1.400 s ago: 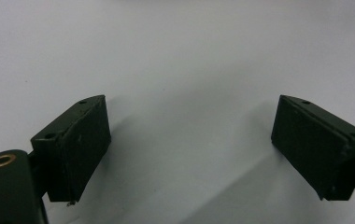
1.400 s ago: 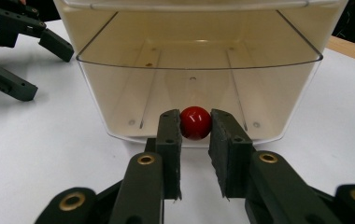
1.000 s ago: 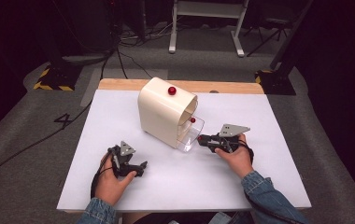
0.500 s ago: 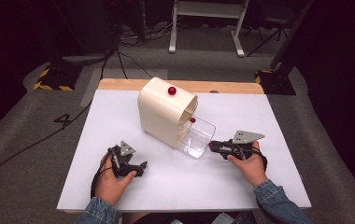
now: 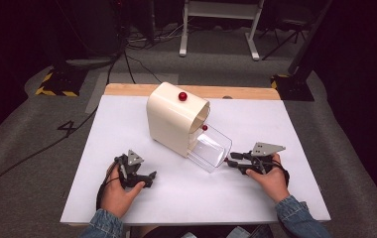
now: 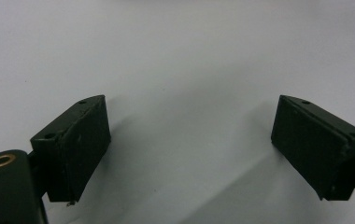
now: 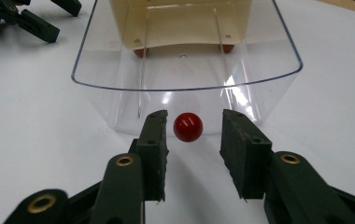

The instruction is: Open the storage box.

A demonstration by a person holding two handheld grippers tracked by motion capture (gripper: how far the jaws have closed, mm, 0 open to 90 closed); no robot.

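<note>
So a cream cabinet (image 5: 175,121) is sat on the white tabletop (image 5: 285,129), with its clear drawer (image 5: 209,148) pulled out toward the right claw (image 5: 232,162). That claw's jaws are spread either side of the drawer's red knob (image 7: 188,126), not touching it. The left claw (image 5: 151,177) is rested on the tabletop, jaws spread wide, nothing held.
</note>
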